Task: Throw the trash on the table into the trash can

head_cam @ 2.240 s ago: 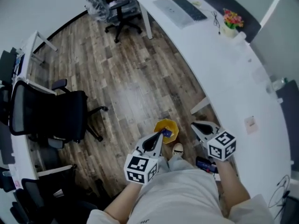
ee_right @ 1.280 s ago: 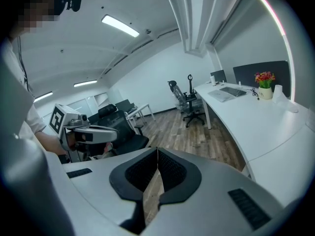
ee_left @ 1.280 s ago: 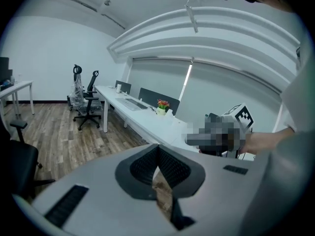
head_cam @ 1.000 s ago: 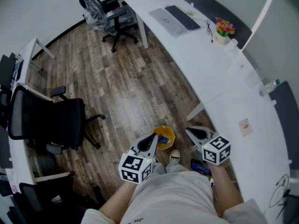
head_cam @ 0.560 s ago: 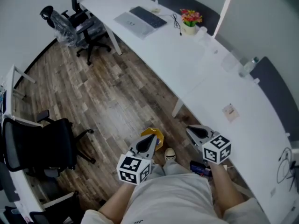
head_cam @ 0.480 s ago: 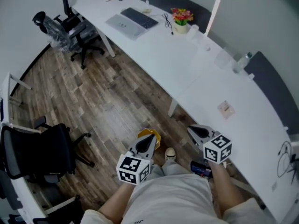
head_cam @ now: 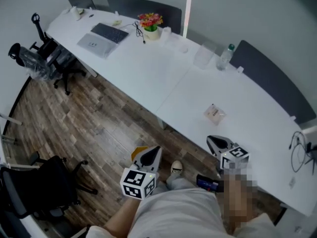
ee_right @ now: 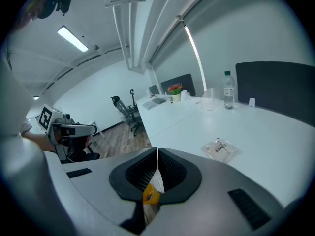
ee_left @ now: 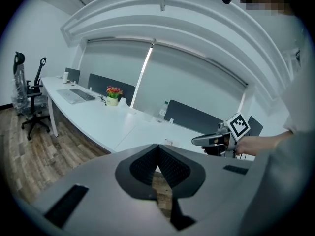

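White and curved, the long tabletop (head_cam: 163, 73) is running from the far left to the near right above a wood-plank floor (head_cam: 84, 118). One small clear wrapper (head_cam: 214, 113) is lying flat on its near right stretch. It is sitting just beyond the right gripper (head_cam: 210, 139), which is hovering over the tabletop's near edge without touching it. That gripper's fingers (ee_right: 172, 171) are pressing together with nothing caught between them. The left gripper (head_cam: 157, 149) is hanging over the floor, left of the right one and well apart from it. Its fingers (ee_left: 142, 168) are likewise meeting pad to pad, holding nothing. A yellow trash can (head_cam: 137, 152) is standing on the floor just left of the left gripper, partly hidden behind it. A laptop (head_cam: 96, 44), a keyboard (head_cam: 111, 32) and a pot of flowers (head_cam: 150, 24) are sitting at the far left end. A plastic bottle (head_cam: 226, 56) is standing upright further right along the far edge.
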The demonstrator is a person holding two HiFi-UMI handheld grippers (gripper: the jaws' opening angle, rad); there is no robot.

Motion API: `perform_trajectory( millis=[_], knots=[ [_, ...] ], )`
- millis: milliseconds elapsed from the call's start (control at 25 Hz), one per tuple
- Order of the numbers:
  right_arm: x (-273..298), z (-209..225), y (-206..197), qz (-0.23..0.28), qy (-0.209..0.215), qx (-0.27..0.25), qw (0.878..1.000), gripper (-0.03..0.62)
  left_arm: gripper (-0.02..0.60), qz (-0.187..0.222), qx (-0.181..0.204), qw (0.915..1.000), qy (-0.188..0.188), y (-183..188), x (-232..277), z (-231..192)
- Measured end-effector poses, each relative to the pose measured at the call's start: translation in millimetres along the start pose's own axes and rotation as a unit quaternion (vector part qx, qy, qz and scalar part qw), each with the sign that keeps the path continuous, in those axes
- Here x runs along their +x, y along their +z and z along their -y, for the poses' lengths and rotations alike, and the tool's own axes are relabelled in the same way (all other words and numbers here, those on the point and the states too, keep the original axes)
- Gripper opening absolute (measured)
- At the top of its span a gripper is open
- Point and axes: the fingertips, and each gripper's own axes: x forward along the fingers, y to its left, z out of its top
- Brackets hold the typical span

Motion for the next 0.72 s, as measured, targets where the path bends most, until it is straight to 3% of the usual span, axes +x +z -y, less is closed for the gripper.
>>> perform_trajectory(
  millis=[320, 720],
  knots=[
    [-17, 91, 3, 0.003, -0.064, 0.009, 0.998, 0.035, 0.000, -0.010, 0.002, 0.9997, -0.023, 7, 65, 32],
    [0, 160, -1, 0.001, -0.092, 0.015, 0.996, 0.038, 0.000, -0.025, 0.014, 0.9987, -0.042, 14, 131, 58]
  ],
)
